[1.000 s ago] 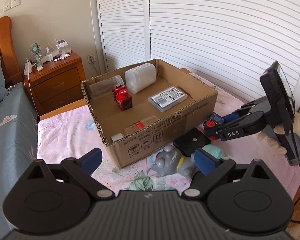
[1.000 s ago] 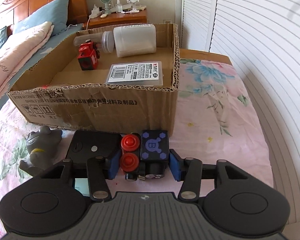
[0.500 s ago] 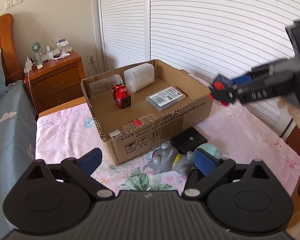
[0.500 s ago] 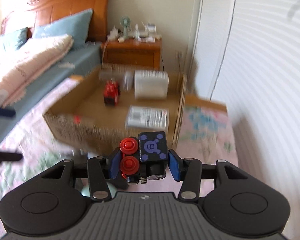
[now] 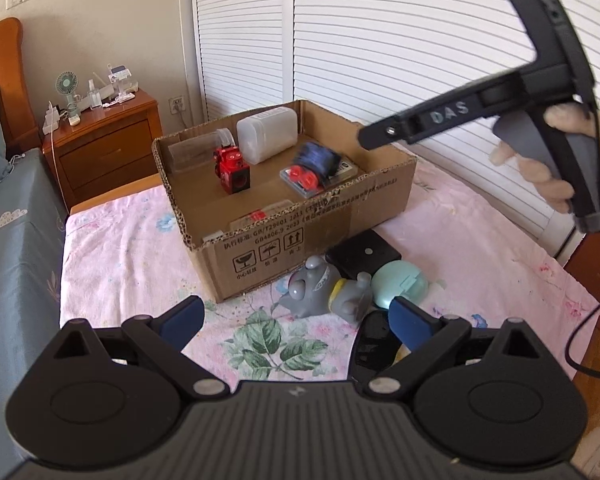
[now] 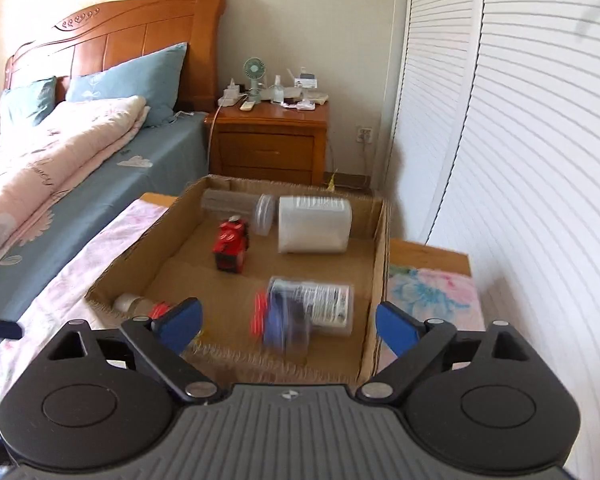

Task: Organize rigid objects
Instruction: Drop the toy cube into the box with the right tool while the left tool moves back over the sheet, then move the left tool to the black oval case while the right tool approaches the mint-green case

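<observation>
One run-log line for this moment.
right gripper: fingers opening, empty | blue-red toy: blurred, in cardboard box | left gripper: open, empty

Both wrist views look down, near; share cardboard box (image 5: 300,236) (image 6: 374,320).

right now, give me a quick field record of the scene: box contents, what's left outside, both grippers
box: cardboard box on the floral sheet
in box: red robot toy, white container, clear jar, flat labelled pack, blurred blue and red toy just over the pack
outside, in front of box: grey toy figure, black flat case, mint round case
left gripper: open, empty
right gripper: above the box, jaws opening, nothing gripped
</observation>
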Available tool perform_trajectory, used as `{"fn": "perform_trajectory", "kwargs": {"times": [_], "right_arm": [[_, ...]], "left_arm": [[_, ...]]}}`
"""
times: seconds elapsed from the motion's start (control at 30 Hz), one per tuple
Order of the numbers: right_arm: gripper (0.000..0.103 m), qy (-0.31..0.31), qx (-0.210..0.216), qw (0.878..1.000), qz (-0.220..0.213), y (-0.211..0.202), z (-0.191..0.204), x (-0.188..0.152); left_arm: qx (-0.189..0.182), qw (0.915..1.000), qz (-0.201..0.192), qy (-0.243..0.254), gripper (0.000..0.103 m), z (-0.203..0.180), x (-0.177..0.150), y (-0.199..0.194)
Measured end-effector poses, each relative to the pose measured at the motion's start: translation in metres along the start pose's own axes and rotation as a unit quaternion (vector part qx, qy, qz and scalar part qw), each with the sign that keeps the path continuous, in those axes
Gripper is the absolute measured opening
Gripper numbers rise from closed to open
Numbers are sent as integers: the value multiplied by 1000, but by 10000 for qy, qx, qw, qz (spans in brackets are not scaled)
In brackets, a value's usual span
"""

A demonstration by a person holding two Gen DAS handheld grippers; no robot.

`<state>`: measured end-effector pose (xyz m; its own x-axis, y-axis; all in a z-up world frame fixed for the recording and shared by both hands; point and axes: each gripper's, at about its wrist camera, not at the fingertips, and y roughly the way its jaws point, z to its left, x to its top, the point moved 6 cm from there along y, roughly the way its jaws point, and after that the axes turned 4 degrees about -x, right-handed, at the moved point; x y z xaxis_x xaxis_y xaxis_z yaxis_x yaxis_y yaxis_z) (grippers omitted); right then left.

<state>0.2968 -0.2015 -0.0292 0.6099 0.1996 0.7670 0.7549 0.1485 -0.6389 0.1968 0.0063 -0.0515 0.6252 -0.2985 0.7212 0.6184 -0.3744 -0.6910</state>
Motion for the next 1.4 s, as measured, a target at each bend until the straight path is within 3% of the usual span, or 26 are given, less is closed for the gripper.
{"fn": "perform_trajectory", "kwargs": {"times": [0.37,0.53,1.03,1.4], "right_arm": [[103,355,-51,9993,114,-21,4,-49],[103,432,-102,9987,231,-12,8,-61],[103,274,27,9938,1075,33,37,-112],[103,612,-321,9919,1062,31,7,-129]], "left_arm": [[81,9997,104,-212,98,-1,-13,2],[257,9993,149,-237,98,1,-20,4],[181,9978,383,-501,99,3,-39,18],[-22,9962,847,-186,99,-26,-55,56]]}}
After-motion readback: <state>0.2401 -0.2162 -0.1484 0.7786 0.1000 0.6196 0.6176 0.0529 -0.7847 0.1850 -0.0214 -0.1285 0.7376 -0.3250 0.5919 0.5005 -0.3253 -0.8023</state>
